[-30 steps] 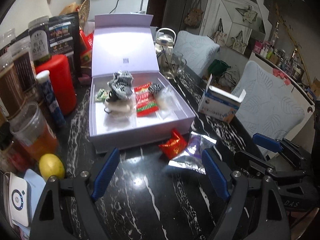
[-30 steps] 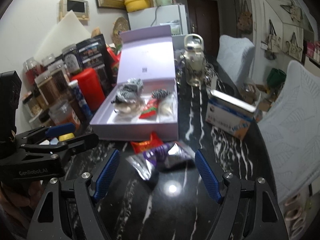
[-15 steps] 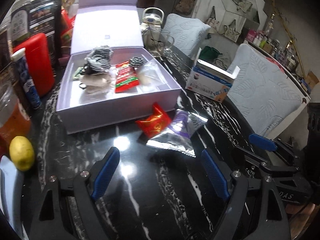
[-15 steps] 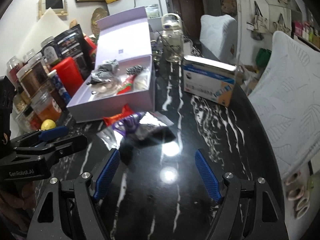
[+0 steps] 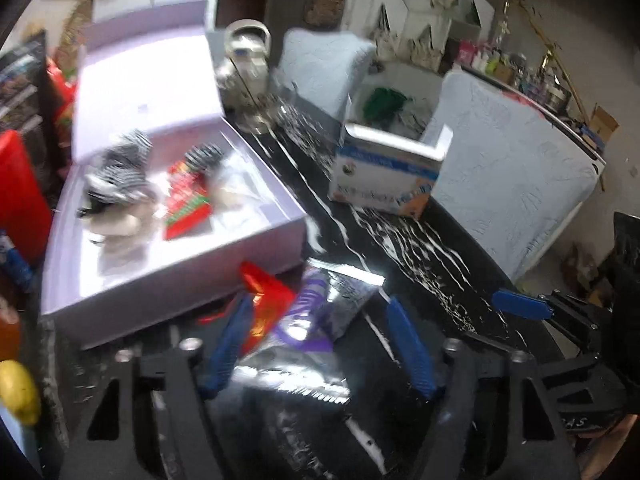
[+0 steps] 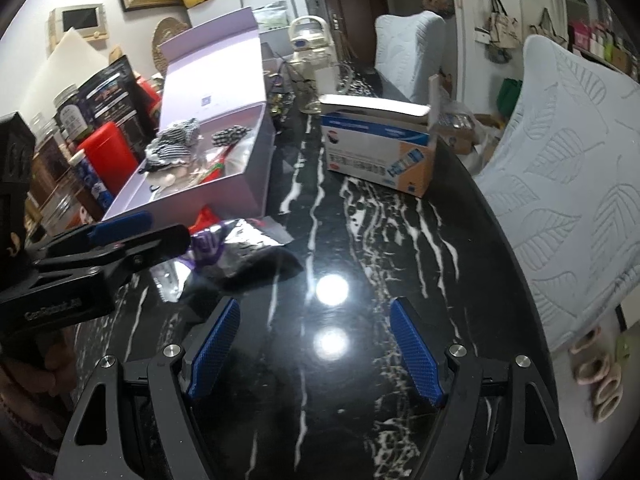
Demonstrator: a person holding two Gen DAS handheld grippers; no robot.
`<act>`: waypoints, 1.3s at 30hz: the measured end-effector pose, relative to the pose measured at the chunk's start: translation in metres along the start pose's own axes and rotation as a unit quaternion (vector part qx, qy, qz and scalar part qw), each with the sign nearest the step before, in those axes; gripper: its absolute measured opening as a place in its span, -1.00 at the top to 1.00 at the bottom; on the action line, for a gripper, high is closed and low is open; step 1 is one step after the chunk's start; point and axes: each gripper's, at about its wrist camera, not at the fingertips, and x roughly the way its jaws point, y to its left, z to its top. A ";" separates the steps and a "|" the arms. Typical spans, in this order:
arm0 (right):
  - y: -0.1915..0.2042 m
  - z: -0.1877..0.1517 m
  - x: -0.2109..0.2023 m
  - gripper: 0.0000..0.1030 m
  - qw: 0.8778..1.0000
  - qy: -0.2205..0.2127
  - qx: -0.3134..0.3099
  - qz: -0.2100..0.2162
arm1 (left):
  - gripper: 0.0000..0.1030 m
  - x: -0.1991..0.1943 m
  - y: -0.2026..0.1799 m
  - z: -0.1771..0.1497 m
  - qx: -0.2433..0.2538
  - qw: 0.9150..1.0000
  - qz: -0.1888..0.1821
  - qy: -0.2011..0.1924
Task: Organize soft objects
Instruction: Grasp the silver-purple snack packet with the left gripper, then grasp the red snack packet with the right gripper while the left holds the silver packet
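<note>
A silver and purple foil pouch [image 5: 316, 320] lies on the black marble table, partly over a red packet [image 5: 266, 296], just in front of the open lilac box [image 5: 176, 276]. My left gripper [image 5: 320, 340] is open and straddles the pouch, its fingers on either side of it. The box holds striped cloth items [image 5: 120, 168] and red sachets [image 5: 186, 204]. My right gripper [image 6: 314, 344] is open and empty over bare table, to the right of the pouch [image 6: 236, 246]. The left gripper also shows in the right wrist view [image 6: 120, 236].
A blue and white carton [image 6: 376, 152] stands on the table at the right. A red canister [image 6: 108, 160], jars and dark bags line the left. A glass jug [image 6: 310, 60] is behind the box. A lemon [image 5: 18, 392] lies at the left. Padded chairs [image 6: 568, 168] flank the table's right edge.
My left gripper moved forward and now straddles the foil pouch, the view blurred by motion. My right gripper drew back and swung right, away from the pouch.
</note>
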 end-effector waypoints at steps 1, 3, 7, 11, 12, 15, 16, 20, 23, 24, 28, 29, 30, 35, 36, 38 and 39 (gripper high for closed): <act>-0.003 0.000 0.001 -0.52 1.000 0.002 0.005 -0.001 | 0.00 0.006 0.000 0.001 -0.002 1.000 -0.005 0.010; -0.008 0.000 0.002 -0.52 1.000 0.003 0.012 -0.002 | 0.01 0.018 0.000 0.002 -0.002 1.000 -0.007 0.023; -0.016 0.002 0.006 -0.52 1.000 0.006 0.022 -0.003 | 0.01 0.032 -0.003 -0.001 0.004 0.998 -0.024 0.053; -0.019 0.005 0.011 -0.52 1.000 0.016 0.022 -0.005 | 0.01 0.054 -0.007 -0.009 0.000 0.995 -0.034 0.096; -0.019 0.006 0.011 -0.52 1.000 0.015 0.020 -0.005 | 0.01 0.056 -0.008 -0.011 -0.004 0.995 -0.036 0.095; -0.020 0.007 0.011 -0.52 1.000 0.012 0.022 -0.008 | 0.18 0.057 -0.009 -0.011 -0.001 0.997 -0.020 0.079; -0.020 0.006 0.012 -0.52 1.000 0.014 0.024 -0.008 | 0.24 0.057 -0.008 -0.011 -0.002 0.997 -0.015 0.075; -0.019 0.004 0.013 -0.52 0.999 0.019 0.028 -0.002 | 0.31 0.041 -0.007 -0.014 0.005 0.998 -0.010 0.056; -0.016 0.004 0.015 -0.52 0.999 0.022 0.028 0.001 | 0.31 0.023 0.002 -0.016 -0.012 0.999 -0.014 0.043; -0.014 0.004 0.015 -0.52 0.999 0.022 0.025 0.000 | 0.31 0.015 0.006 -0.018 -0.018 0.999 -0.014 0.039; -0.002 0.007 0.019 -0.52 0.999 0.027 0.013 0.016 | 0.31 -0.011 0.027 -0.026 -0.046 0.998 0.004 0.031; 0.002 0.008 0.020 -0.52 0.999 0.028 0.010 0.021 | 0.31 -0.019 0.037 -0.029 -0.062 0.998 0.009 0.028; 0.004 0.009 0.021 -0.52 0.999 0.027 0.007 0.026 | 0.31 -0.024 0.043 -0.031 -0.070 0.997 0.013 0.027; 0.026 0.014 0.031 -0.52 0.998 0.038 -0.007 0.047 | 0.31 -0.046 0.077 -0.043 -0.115 0.992 0.045 0.011; 0.031 0.014 0.034 -0.52 0.998 0.042 -0.012 0.050 | 0.31 -0.048 0.082 -0.045 -0.119 0.992 0.049 0.011; 0.043 0.016 0.041 -0.52 0.997 0.054 -0.026 0.054 | 0.31 -0.048 0.090 -0.050 -0.129 0.990 0.055 0.011; 0.050 0.017 0.044 -0.52 0.996 0.058 -0.034 0.055 | 0.31 -0.048 0.093 -0.051 -0.132 0.990 0.057 0.012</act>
